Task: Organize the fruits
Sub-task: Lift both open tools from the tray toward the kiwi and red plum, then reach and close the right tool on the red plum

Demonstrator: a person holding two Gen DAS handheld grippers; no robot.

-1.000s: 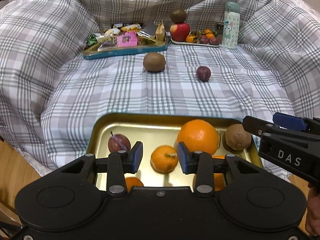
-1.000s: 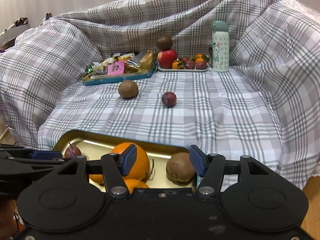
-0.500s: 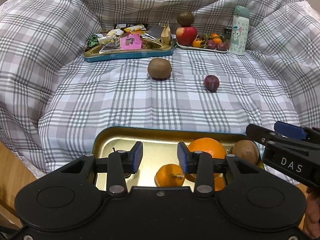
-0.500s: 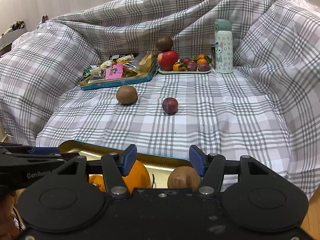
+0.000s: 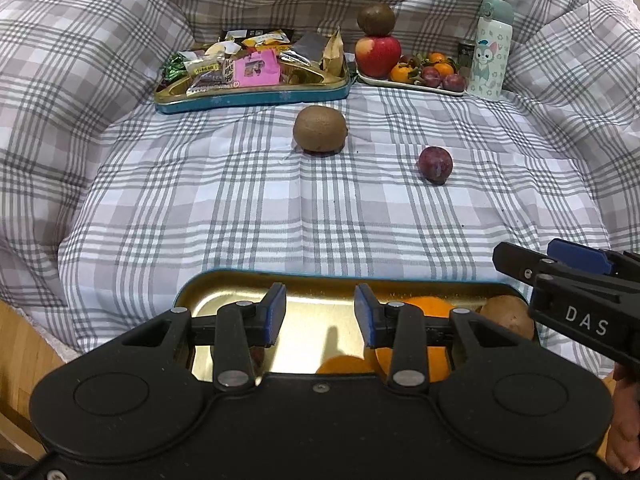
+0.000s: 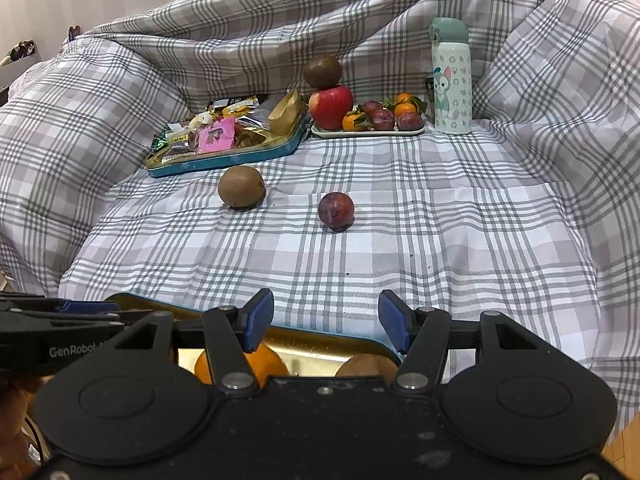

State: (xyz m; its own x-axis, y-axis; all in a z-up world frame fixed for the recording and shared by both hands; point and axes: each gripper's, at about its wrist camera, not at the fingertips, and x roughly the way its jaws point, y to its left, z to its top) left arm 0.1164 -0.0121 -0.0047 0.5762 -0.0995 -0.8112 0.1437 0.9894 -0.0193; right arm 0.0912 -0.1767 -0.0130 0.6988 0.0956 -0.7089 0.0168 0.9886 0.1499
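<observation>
A gold tin tray (image 5: 320,284) (image 6: 320,338) lies at the near edge of the checked cloth, holding an orange (image 5: 424,308) (image 6: 272,360), a kiwi (image 5: 506,316) (image 6: 366,364) and smaller fruit half hidden by my grippers. Loose on the cloth farther off lie a kiwi (image 5: 319,130) (image 6: 242,186) and a purple plum (image 5: 436,163) (image 6: 336,209). My left gripper (image 5: 320,312) hovers over the tray, open and empty. My right gripper (image 6: 326,320) is open and empty above the tray's far rim; it also shows at the right of the left wrist view (image 5: 560,276).
At the back stand a blue tin of snack packets (image 5: 252,76) (image 6: 228,140), a white plate (image 5: 412,84) (image 6: 368,131) with an apple, a kiwi on top, tangerines and plums, and a printed bottle (image 5: 490,50) (image 6: 450,76). Bunched checked bedding rises all around.
Both grippers have drawn back toward the near edge, so the tray and its fruit have slid lower in both views. The jaws of both stay as they were.
</observation>
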